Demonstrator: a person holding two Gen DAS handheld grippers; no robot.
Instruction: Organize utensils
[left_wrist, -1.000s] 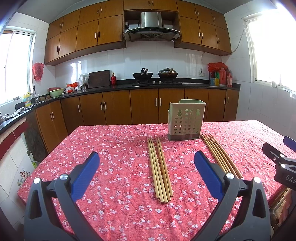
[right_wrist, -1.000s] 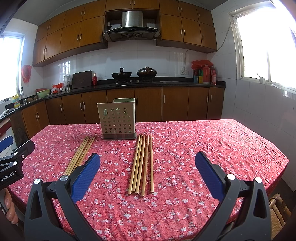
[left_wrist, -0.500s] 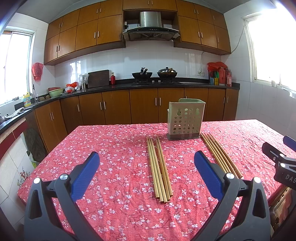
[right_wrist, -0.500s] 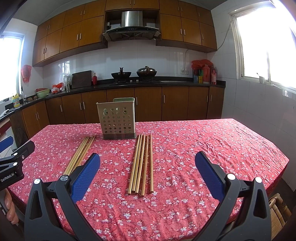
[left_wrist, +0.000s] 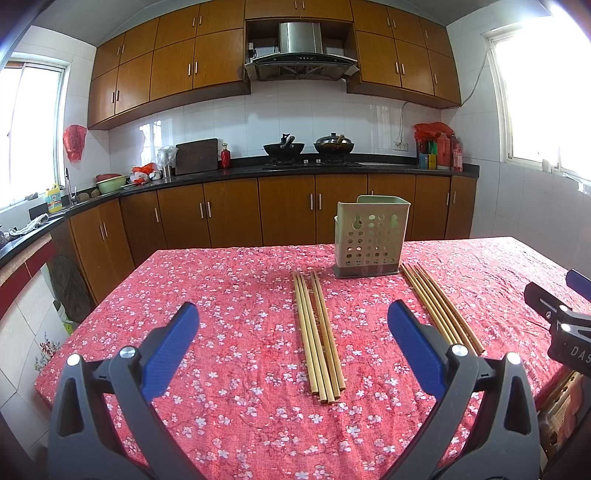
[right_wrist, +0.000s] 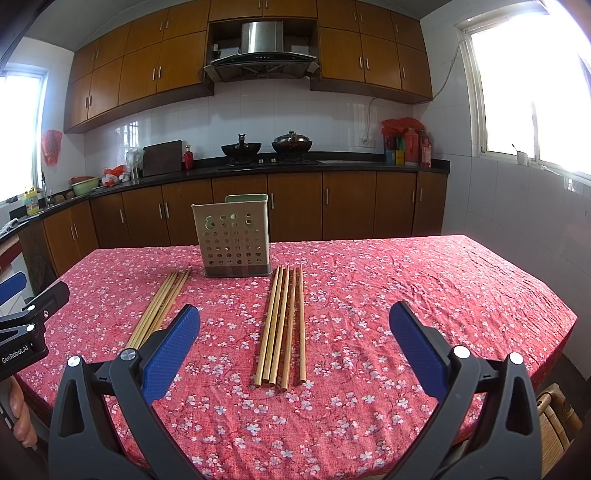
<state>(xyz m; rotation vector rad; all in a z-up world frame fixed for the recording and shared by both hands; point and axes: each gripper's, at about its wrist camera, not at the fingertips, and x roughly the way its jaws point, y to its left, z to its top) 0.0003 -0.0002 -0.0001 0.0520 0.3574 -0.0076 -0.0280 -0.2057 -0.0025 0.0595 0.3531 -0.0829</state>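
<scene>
A pale green perforated utensil holder (left_wrist: 371, 236) (right_wrist: 233, 236) stands upright on the table with the red floral cloth (left_wrist: 229, 295) (right_wrist: 406, 295). Two bundles of wooden chopsticks lie flat in front of it. My left gripper (left_wrist: 293, 332) hangs open over the near end of the left bundle (left_wrist: 318, 332), with the right bundle (left_wrist: 439, 306) beyond its right finger. My right gripper (right_wrist: 294, 332) is open above the right bundle (right_wrist: 284, 325); the left bundle (right_wrist: 160, 306) runs under its left finger. Each gripper holds nothing.
Wooden kitchen cabinets and a dark counter (left_wrist: 258, 173) with two woks run behind the table. The right gripper's body (left_wrist: 557, 321) shows at the left view's right edge, the left gripper's body (right_wrist: 26, 325) and a hand at the right view's left edge. A wicker chair (right_wrist: 554, 417) stands at the near right corner.
Both views have shifted very slightly; the holder and the chopsticks lie as before, and both grippers stay open.
</scene>
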